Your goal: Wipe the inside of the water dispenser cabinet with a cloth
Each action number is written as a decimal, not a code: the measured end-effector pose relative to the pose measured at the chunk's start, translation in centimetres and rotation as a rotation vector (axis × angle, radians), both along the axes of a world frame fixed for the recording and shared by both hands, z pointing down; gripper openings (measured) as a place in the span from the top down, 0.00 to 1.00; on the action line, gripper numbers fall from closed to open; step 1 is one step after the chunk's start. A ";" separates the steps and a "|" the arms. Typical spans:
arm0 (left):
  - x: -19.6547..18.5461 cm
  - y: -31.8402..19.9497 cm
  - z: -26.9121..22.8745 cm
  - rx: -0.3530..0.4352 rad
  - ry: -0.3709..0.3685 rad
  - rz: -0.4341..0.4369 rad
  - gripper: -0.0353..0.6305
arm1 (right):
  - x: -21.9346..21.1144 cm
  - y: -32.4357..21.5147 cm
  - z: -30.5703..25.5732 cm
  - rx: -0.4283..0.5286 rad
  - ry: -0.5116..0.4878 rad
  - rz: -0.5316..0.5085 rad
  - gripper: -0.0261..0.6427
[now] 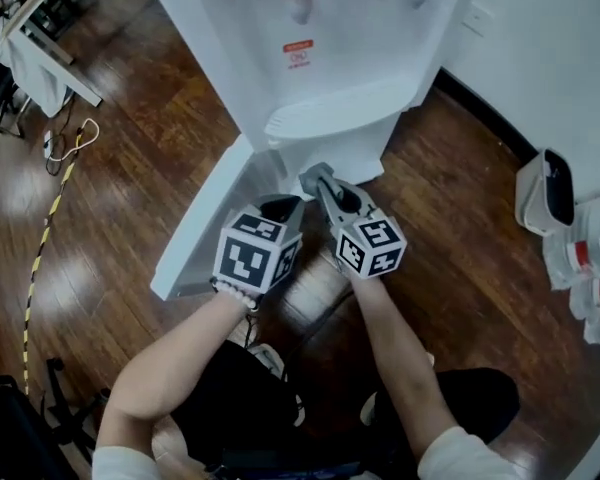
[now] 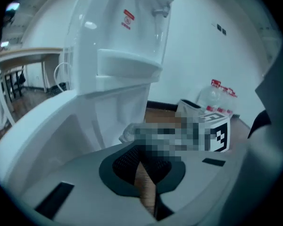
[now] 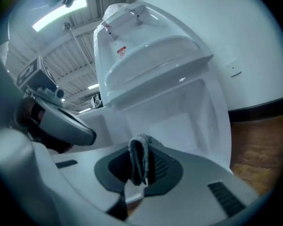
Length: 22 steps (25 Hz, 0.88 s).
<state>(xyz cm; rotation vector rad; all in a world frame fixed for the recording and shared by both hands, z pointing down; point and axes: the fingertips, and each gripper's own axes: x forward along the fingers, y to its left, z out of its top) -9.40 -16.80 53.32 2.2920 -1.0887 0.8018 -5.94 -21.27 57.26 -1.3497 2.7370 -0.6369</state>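
The white water dispenser [image 1: 320, 58] stands against the wall, its lower cabinet door [image 1: 200, 223] swung open to the left. In the right gripper view, the bare white cabinet inside [image 3: 179, 121] lies just ahead. My right gripper [image 3: 139, 166] is shut on a folded grey cloth [image 3: 138, 157] and is held in front of the cabinet opening. Seen from the head camera, the right gripper [image 1: 318, 180] points at the cabinet base. My left gripper [image 1: 278, 208] hovers beside it near the door and looks shut, holding nothing. The cloth [image 2: 127, 133] also shows from the left gripper.
A white bin [image 1: 545, 190] and water bottles with red caps [image 1: 585, 268] stand on the wood floor at right. A yellow cable [image 1: 48, 230] runs along the left, and a table [image 1: 40, 23] sits at the far left. The wall is close behind the dispenser.
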 end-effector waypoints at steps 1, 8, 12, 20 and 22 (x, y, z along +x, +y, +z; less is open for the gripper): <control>-0.1 -0.4 -0.2 0.015 -0.024 0.004 0.95 | -0.1 -0.6 0.6 0.020 -0.017 0.011 0.91; -0.3 -0.2 -1.4 0.037 -0.035 -0.034 0.95 | -0.7 -1.6 2.7 0.068 -0.006 0.004 0.91; -0.5 0.0 -2.1 -0.017 0.054 -0.078 0.95 | 1.5 -1.9 3.9 0.085 -0.044 0.058 0.91; -0.8 -0.9 -2.1 -0.004 0.021 -0.116 0.95 | -0.7 -5.3 -1.1 0.222 -0.266 0.000 0.91; -1.1 -1.2 -1.6 0.002 -0.009 -0.114 0.95 | -1.4 -5.9 -1.5 0.229 -0.292 -0.015 0.91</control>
